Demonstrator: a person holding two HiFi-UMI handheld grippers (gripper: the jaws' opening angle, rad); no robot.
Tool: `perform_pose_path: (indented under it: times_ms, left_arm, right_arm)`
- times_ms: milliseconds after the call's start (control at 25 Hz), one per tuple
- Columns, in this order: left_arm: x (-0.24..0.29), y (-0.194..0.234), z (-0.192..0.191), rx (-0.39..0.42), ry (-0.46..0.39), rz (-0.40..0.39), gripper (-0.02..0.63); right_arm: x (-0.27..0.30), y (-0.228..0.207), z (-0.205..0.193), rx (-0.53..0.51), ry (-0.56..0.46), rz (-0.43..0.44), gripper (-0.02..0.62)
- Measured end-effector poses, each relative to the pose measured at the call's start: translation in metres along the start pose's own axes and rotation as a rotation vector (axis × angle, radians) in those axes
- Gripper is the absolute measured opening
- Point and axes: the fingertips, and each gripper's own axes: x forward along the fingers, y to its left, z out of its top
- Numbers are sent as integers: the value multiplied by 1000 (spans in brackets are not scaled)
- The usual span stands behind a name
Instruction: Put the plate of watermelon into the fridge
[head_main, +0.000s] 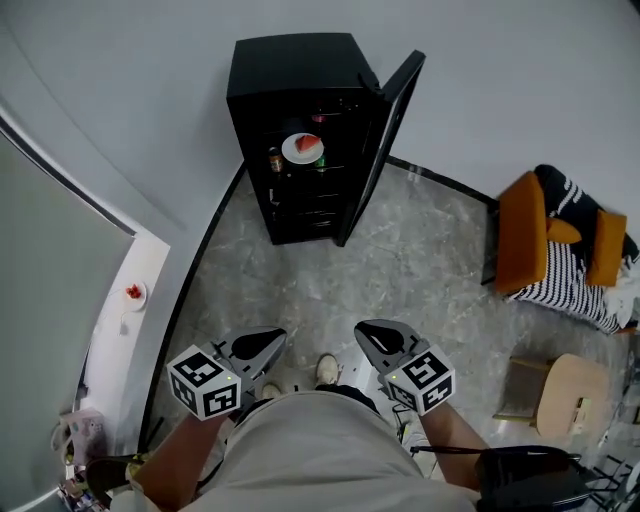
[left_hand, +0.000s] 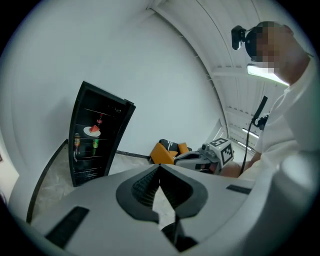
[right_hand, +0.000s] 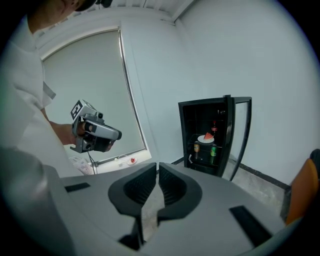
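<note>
Head view: plate of watermelon (head_main: 302, 148) is sitting inside open fridge (head_main: 290, 70), well ahead of left gripper (head_main: 270, 340) and right gripper (head_main: 368, 333), both closed, empty.

The fridge (head_main: 290, 90) is glossy black inside and out. On its shelf a white plate (head_main: 303, 148) carries a red wedge of watermelon (head_main: 309, 145), with a green can (head_main: 321, 161) and an amber-brown can (head_main: 275, 159) just below it. In front of the fridge the floor (head_main: 400, 270) is grey with pale marbled veining and a black edging strip, and off to the fridge's right stands an orange chair (head_main: 522, 240) draped in black-and-white stripes. Further out from the fridge, the left gripper (head_main: 270, 340) and right gripper (head_main: 372, 335) are grey with black ribbed jaws, each bearing a white cube (head_main: 205, 382) patterned with black square markers.
</note>
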Motion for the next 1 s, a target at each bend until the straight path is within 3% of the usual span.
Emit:
perform_pose_path:
  times_ms: [200, 400, 760, 1000]
  left_arm:
    - [-54, -12, -5, 24, -36, -20, 12]
    - [-109, -12, -38, 18, -25, -32, 12]
    - [-135, -4, -57, -11, -6, -11, 12]
    - [-173, -16, -96, 37, 4, 0, 12]
  right_arm:
    - [14, 57, 10, -28, 10, 11, 26]
    - [27, 128, 12, -38, -6, 23, 23]
    - [42, 163, 6, 0, 13, 65, 15]
    - [34, 217, -13, -36, 15, 37, 15]
